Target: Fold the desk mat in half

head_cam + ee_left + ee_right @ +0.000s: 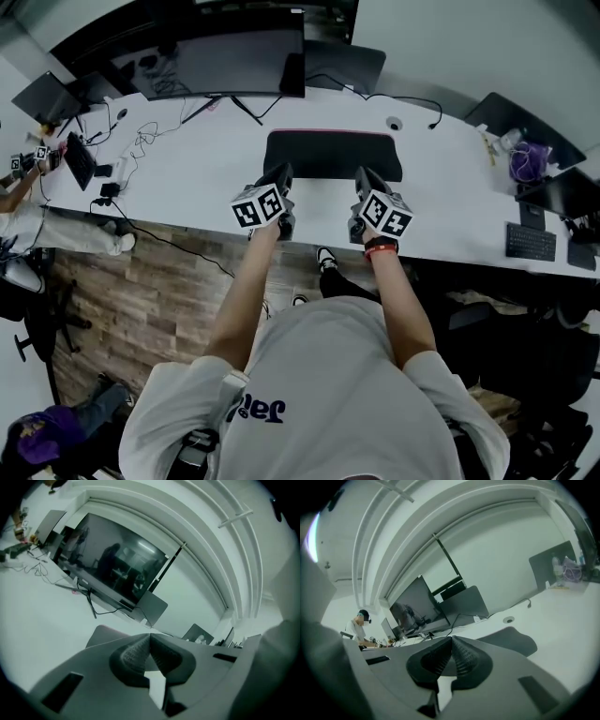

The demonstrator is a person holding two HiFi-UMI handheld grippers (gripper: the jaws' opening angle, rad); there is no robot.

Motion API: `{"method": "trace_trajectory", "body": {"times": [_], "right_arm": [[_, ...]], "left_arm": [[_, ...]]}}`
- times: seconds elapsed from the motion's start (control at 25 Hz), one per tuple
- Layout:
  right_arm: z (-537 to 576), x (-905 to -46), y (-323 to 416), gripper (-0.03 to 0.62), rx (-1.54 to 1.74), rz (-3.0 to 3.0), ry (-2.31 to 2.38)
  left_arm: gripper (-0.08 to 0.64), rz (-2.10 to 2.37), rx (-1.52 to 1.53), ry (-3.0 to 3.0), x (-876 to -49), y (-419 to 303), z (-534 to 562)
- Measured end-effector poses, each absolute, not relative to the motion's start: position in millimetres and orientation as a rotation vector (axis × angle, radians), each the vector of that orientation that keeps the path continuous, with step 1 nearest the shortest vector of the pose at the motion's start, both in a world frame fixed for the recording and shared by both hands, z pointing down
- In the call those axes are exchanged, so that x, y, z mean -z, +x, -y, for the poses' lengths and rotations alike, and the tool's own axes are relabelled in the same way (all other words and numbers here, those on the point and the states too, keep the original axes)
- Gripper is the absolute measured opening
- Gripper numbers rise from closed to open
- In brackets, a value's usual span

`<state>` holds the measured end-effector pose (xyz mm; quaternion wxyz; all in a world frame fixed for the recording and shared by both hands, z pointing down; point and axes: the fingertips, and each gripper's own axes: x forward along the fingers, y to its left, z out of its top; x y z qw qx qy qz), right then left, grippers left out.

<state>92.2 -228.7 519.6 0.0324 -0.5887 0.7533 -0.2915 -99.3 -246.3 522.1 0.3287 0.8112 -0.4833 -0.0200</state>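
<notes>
Mat (333, 155) lies flat on the white desk (187, 178), centred in front of the person, dark w/ a thin pink strip along its far edge. It sits between the monitor (220, 61) at the back and the desk's near edge. L gripper (284, 172) and R gripper (361, 174) are held side by side at the mat's near edge, one toward each near corner, both pointing away from the person. L gripper view: jaws fully together, ribbed pads meeting at the tip (150, 637), nothing between them; mat (101, 634) shows just beyond, to the left. R gripper view: same, jaws pressed together and empty (452, 639), mat (511, 641) beyond and to the right. Neither gripper has hold of the mat. A keyboard (530, 242) and purple bag (530, 159) sit well off to the right. Another person (360, 625) works at the desk's far left end.
</notes>
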Motion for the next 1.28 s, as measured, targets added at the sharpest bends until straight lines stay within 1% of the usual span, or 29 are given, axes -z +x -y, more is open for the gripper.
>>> {"method": "trace_trajectory", "body": {"times": [0.4, 0.68, 0.88, 1.08, 1.28], "right_arm": [[184.4, -479.3, 82.1, 0.014, 0.582, -2.458, -1.890], [163.1, -466.3, 80.2, 0.014, 0.518, -2.466, -1.876], [149.4, -457.9, 78.7, 0.014, 0.391, -2.494, -1.916], [139.4, -455.1, 77.4, 0.014, 0.339, -2.516, -1.936], [135.8, -455.3, 80.1, 0.015, 0.354, -2.496, -1.937]], "left_arm": [[0.021, 1.400, -0.029, 2.348, -491.4, -101.8, 204.0], [0.021, 1.451, -0.040, 2.452, -473.2, -102.9, 180.0], [0.021, 1.506, -0.028, 2.472, -467.1, -110.2, 165.4], [0.021, 1.551, -0.032, 2.514, -457.9, -110.8, 154.5], [0.021, 1.558, -0.031, 2.538, -454.8, -107.3, 152.0]]}}
